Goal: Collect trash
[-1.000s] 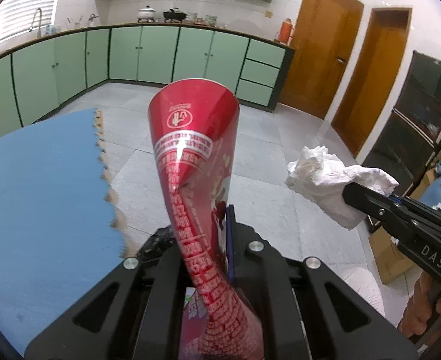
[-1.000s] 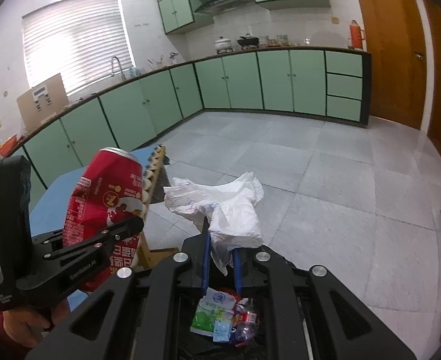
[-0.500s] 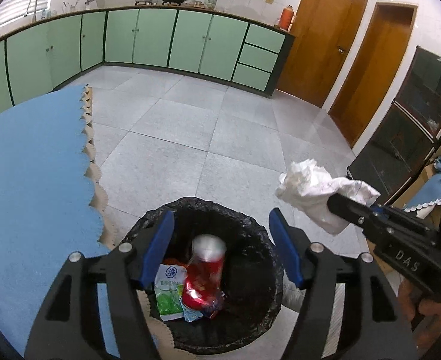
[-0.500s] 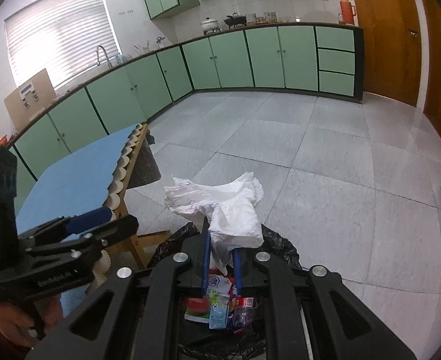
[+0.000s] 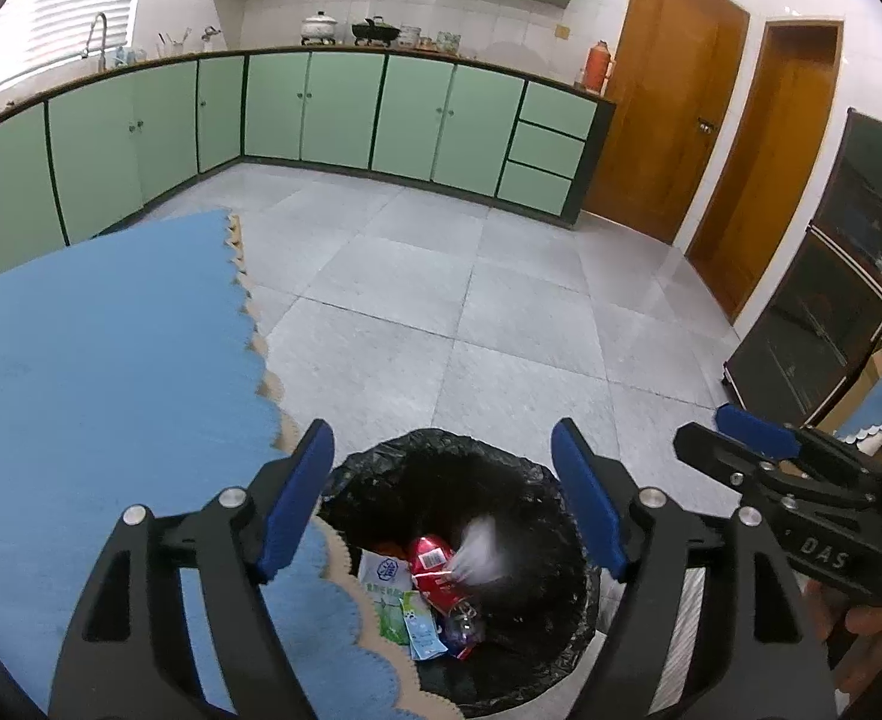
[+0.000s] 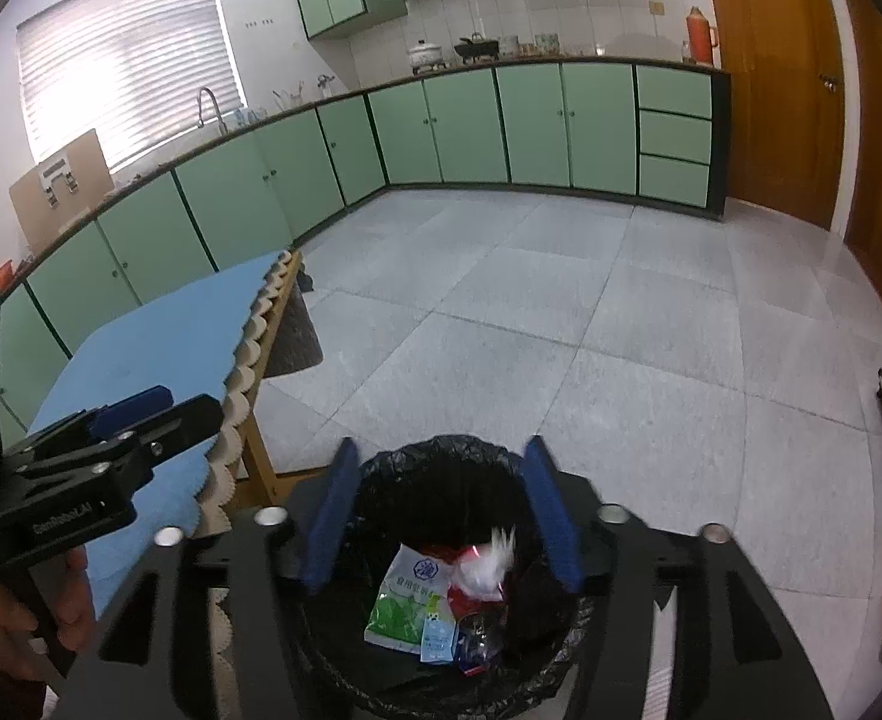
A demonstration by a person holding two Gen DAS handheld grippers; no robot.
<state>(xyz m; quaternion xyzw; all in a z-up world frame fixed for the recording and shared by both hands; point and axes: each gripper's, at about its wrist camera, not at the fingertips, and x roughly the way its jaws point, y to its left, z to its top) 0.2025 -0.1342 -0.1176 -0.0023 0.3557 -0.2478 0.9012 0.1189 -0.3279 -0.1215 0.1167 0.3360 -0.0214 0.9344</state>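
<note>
Claws hovered over the bin (image 5: pixel 459 678): left claw (image 5: pixel 441 504) and right claw (image 6: pixel 441 513) both opening, nothing between them. Tissue (image 6: pixel 492 558) blurred, falling onto the can (image 5: pixel 432 570) below. Best holding steady above the rim until everything settled inside.

A bin (image 5: pixel 471 690) lined with a black bag is standing on the grey tiles, right against the corner of the blue table. Inside, a red can (image 5: pixel 432 567) is lying on its side among the rubbish. A white tissue (image 5: pixel 477 546) is showing as a blur over the can, partly covering it. Beside them a green-and-white packet (image 6: pixel 402 600) is lying flat, with a small blue carton (image 6: pixel 439 639) just next to it.
</note>
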